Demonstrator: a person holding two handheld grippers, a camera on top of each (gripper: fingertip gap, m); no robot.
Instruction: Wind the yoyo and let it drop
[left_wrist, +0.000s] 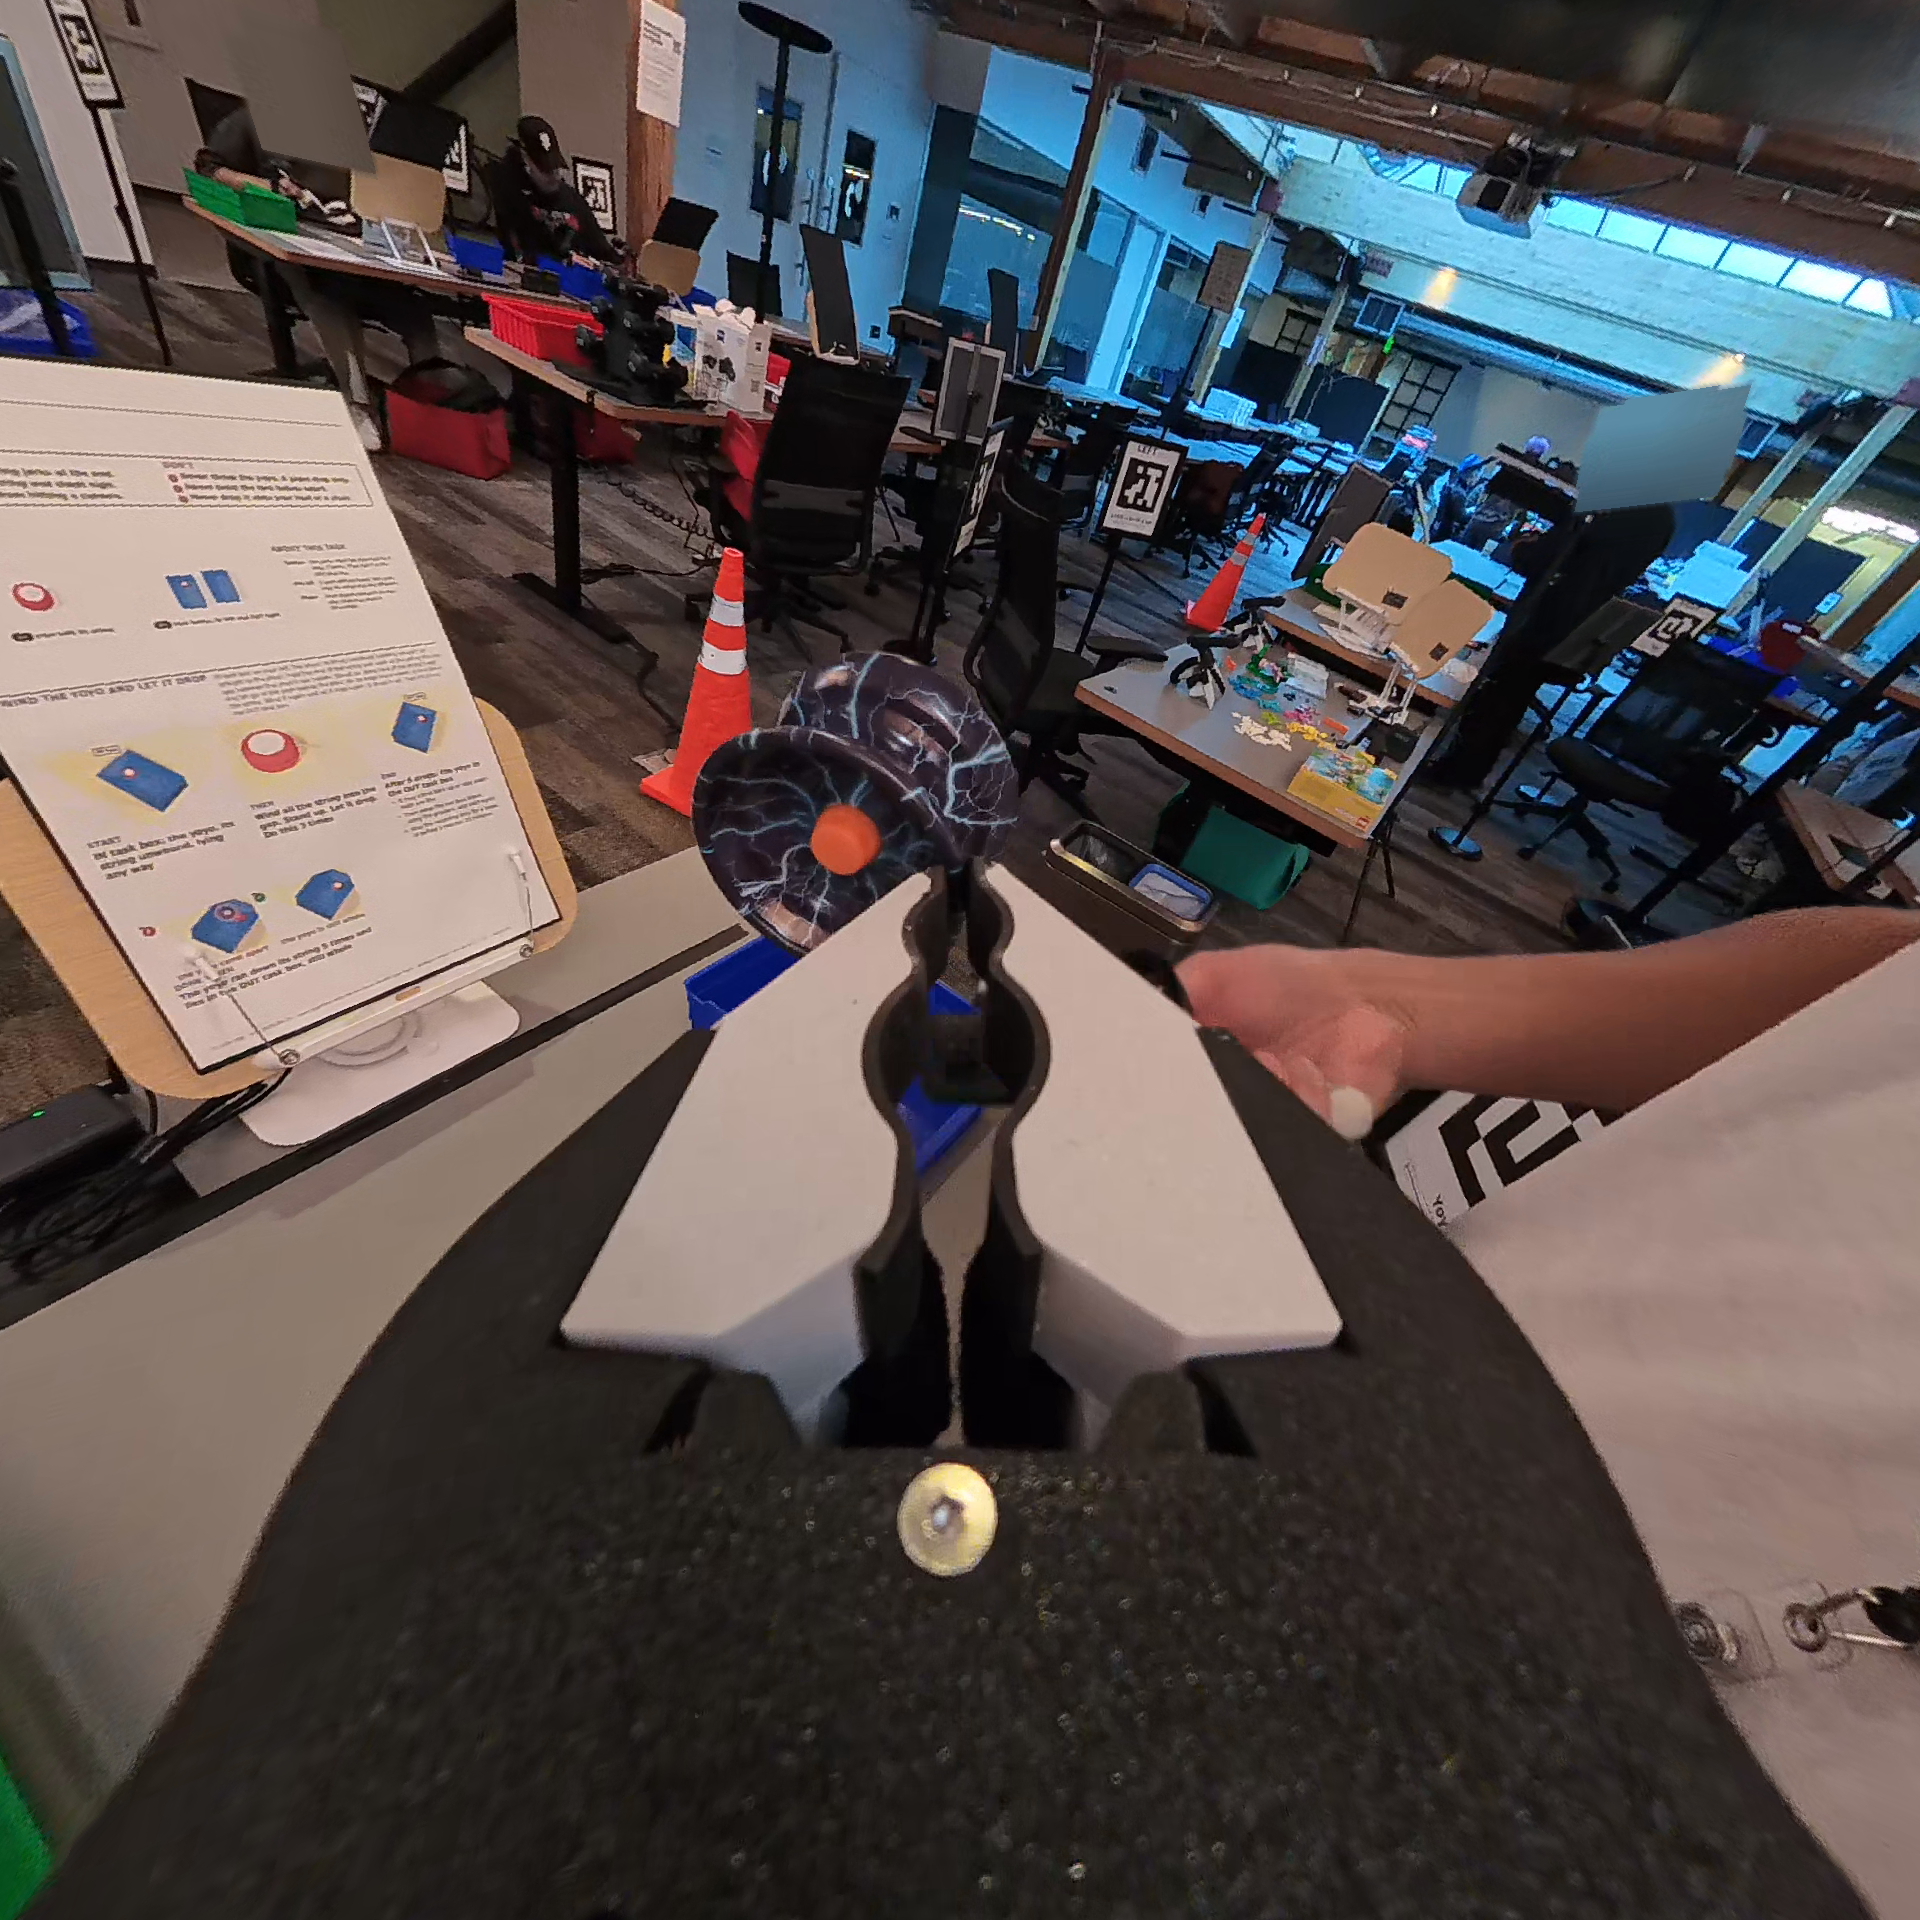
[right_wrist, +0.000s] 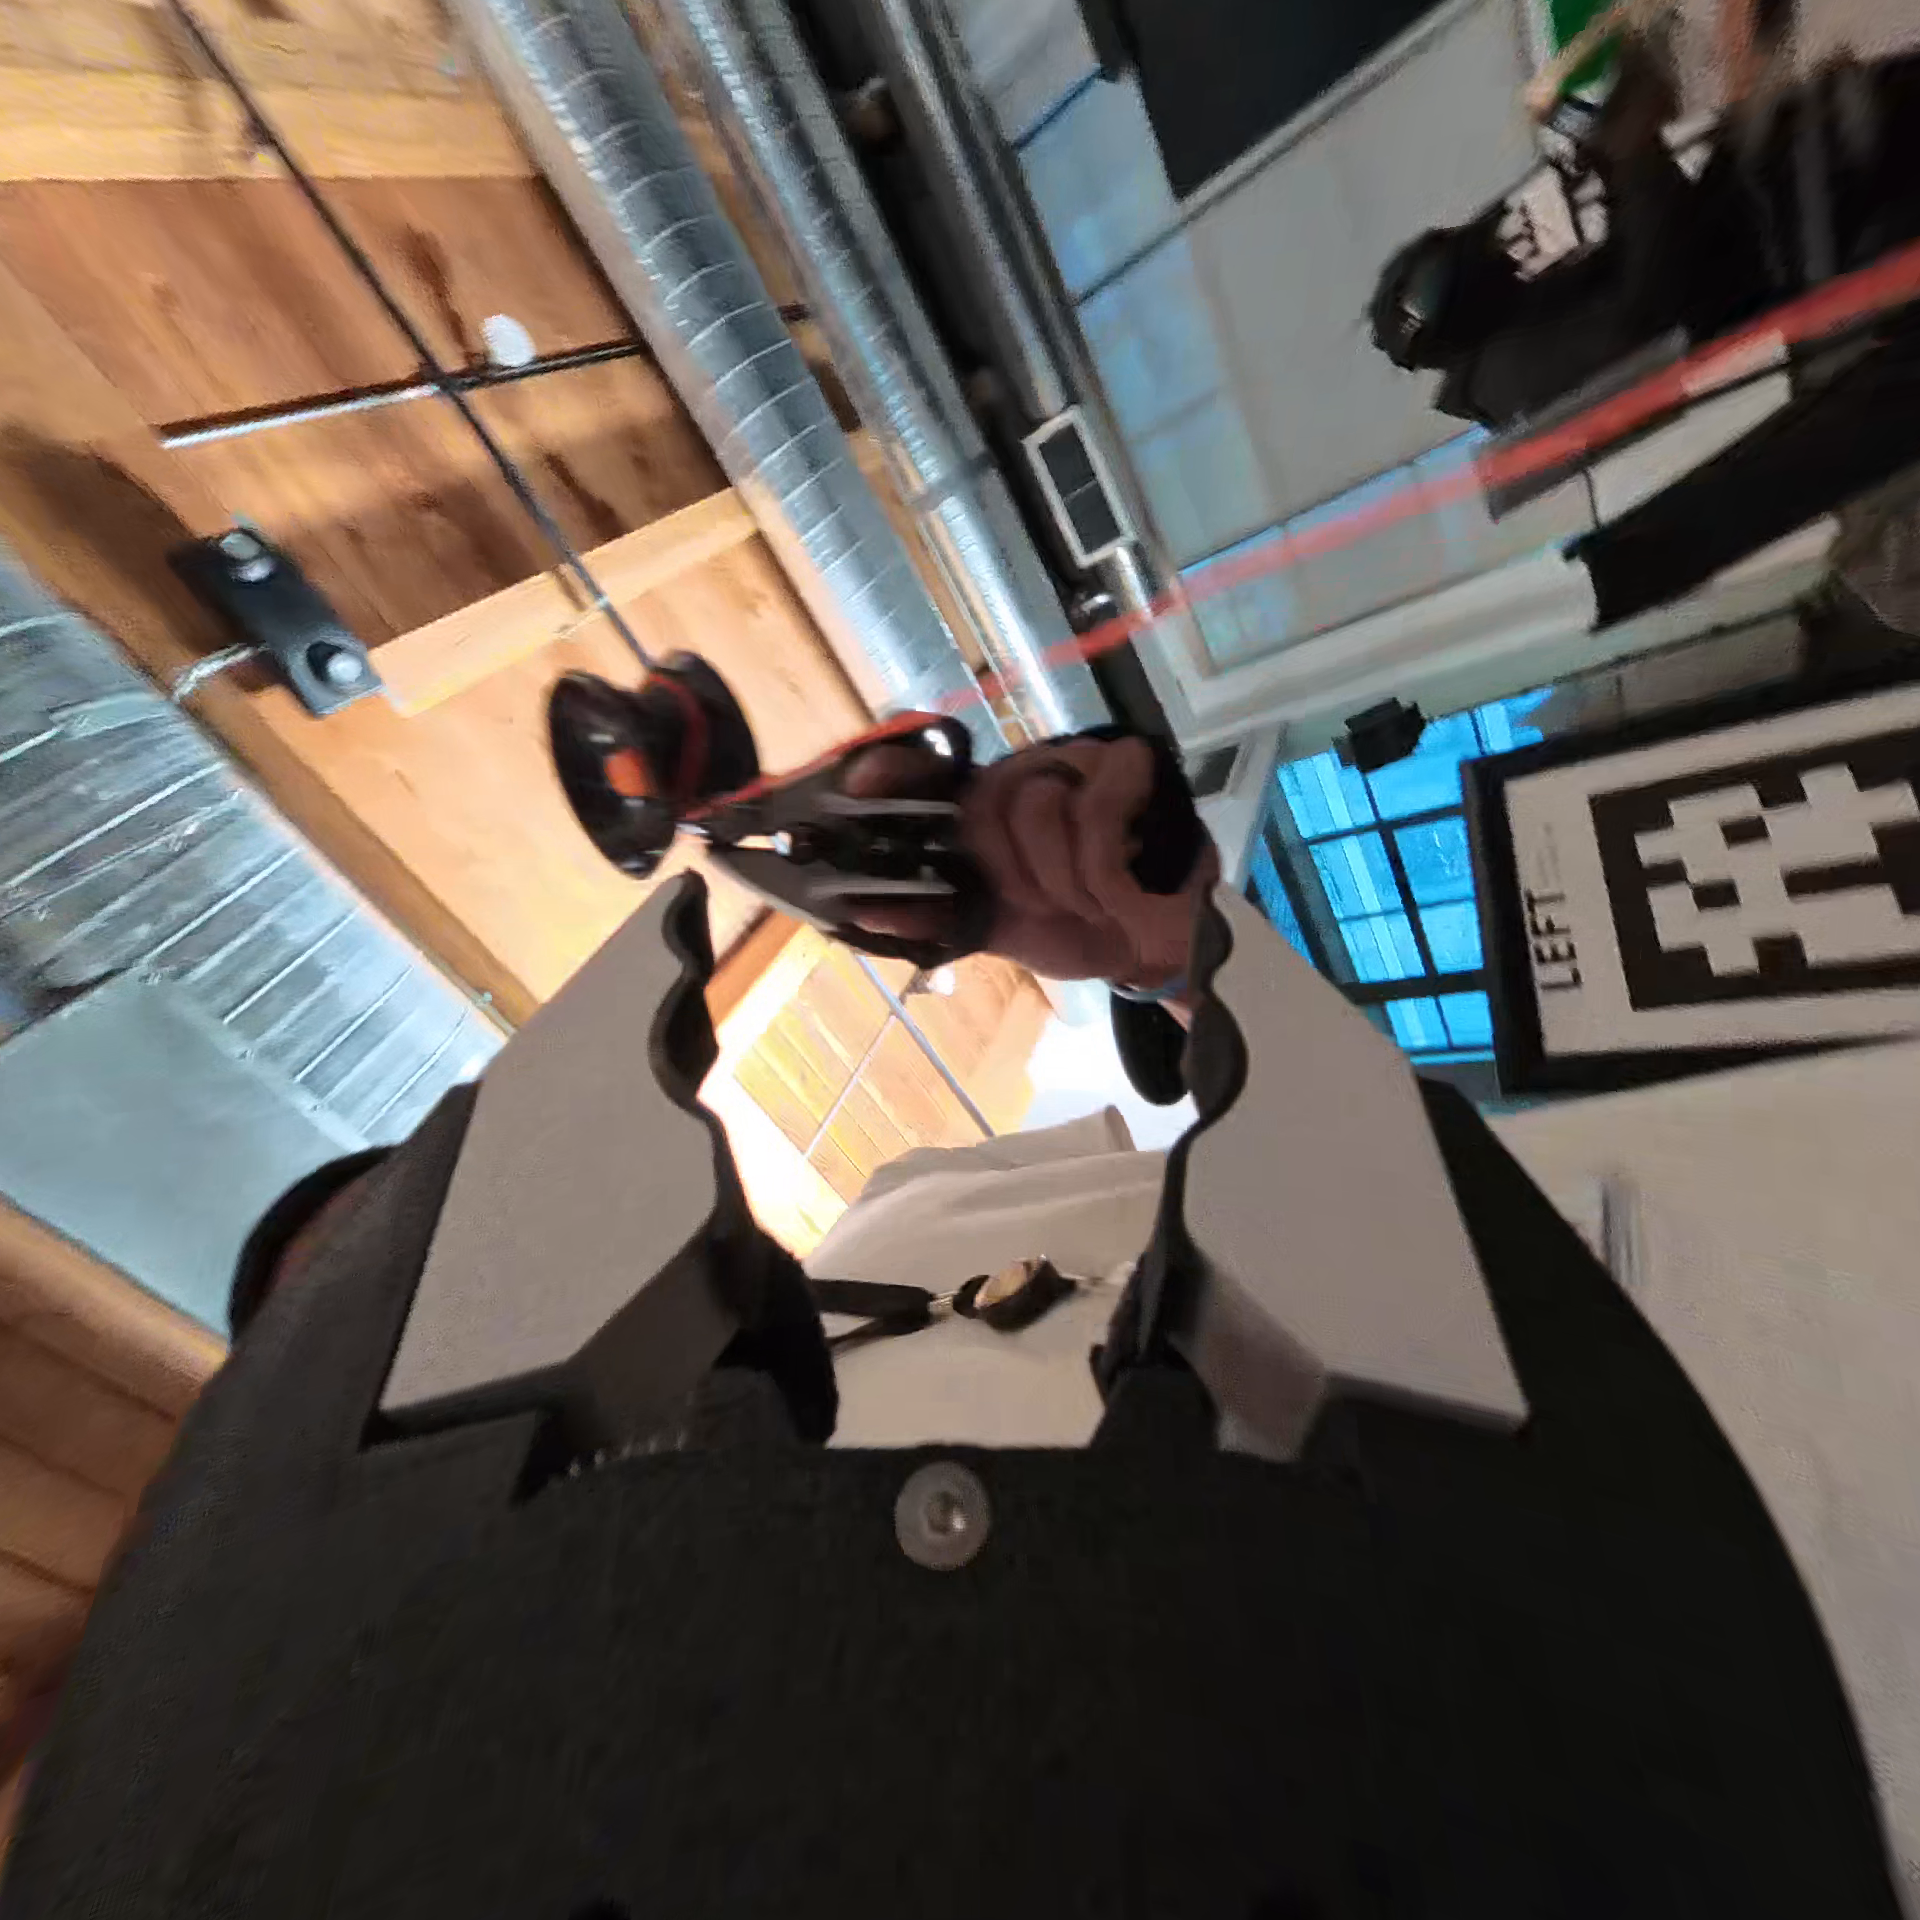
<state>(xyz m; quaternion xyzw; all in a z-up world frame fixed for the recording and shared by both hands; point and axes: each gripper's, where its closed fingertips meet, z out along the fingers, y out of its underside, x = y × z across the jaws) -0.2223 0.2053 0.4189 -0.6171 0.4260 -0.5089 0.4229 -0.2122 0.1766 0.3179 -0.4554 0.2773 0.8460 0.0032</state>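
The yoyo (left_wrist: 831, 800) is dark with pale lightning veins and an orange hub. My left gripper (left_wrist: 956, 894) is shut on its lower rim and holds it up in the air. In the right wrist view the yoyo (right_wrist: 644, 758) and the left gripper (right_wrist: 698, 828) show just beyond my right gripper (right_wrist: 945, 914), with a hand behind them. A blurred red string (right_wrist: 1351, 530) runs from the yoyo's groove up to the right. My right gripper is open and empty, tilted up towards the ceiling. Where the string ends is hidden.
An instruction sheet on a stand (left_wrist: 239, 727) sits left on the grey table (left_wrist: 208, 1403). A blue bin (left_wrist: 748, 982) lies under the yoyo. A hand (left_wrist: 1299, 1029) is at the right. Ceiling ducts (right_wrist: 727, 343) and a marker board (right_wrist: 1714, 883) are above.
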